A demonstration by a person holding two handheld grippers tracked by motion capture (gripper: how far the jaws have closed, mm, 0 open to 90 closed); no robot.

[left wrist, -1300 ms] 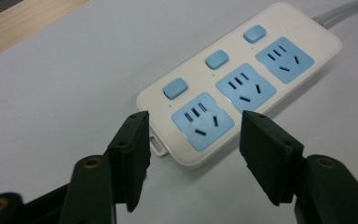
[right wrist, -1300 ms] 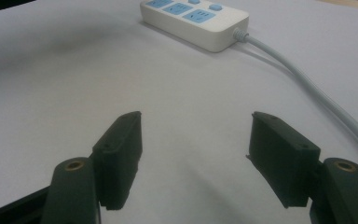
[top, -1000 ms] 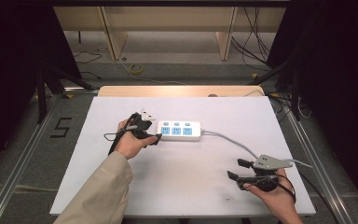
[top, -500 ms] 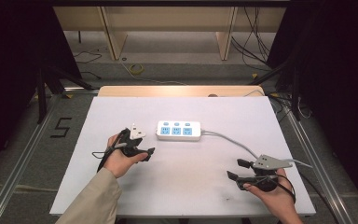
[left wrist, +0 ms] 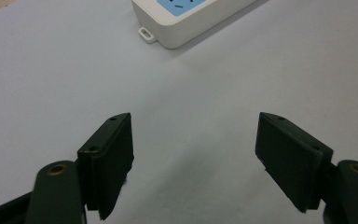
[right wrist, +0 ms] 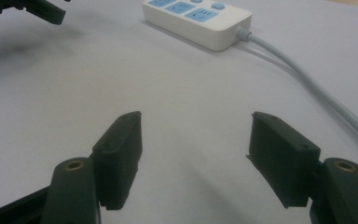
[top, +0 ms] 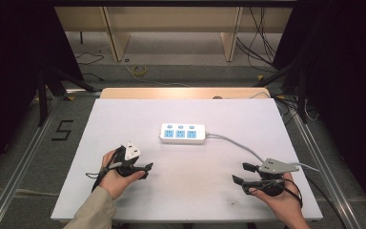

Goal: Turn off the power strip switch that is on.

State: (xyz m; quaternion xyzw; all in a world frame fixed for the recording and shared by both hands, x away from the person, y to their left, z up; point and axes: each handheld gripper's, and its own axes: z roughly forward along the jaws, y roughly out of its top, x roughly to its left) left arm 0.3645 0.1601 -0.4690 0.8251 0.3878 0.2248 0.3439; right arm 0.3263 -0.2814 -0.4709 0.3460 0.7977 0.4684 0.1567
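The power strip (top: 182, 133) lies flat at the centre of the white table (top: 124, 114), its cable (top: 238, 144) running off to the right. The left gripper (top: 145, 171), well short of it, has just been opening; its fingers (left wrist: 107, 163) stand wide with nothing between them. The right gripper (top: 243, 174) has wide, empty fingers (right wrist: 121, 156) too.

The left tongs (left wrist: 193, 163) stood wide apart with nothing between their two black jaws, having just been opening, low over the pale counter (left wrist: 51, 84). Ahead, well apart from them, lay the corner of a white power strip (left wrist: 186, 23) with a blue socket face.
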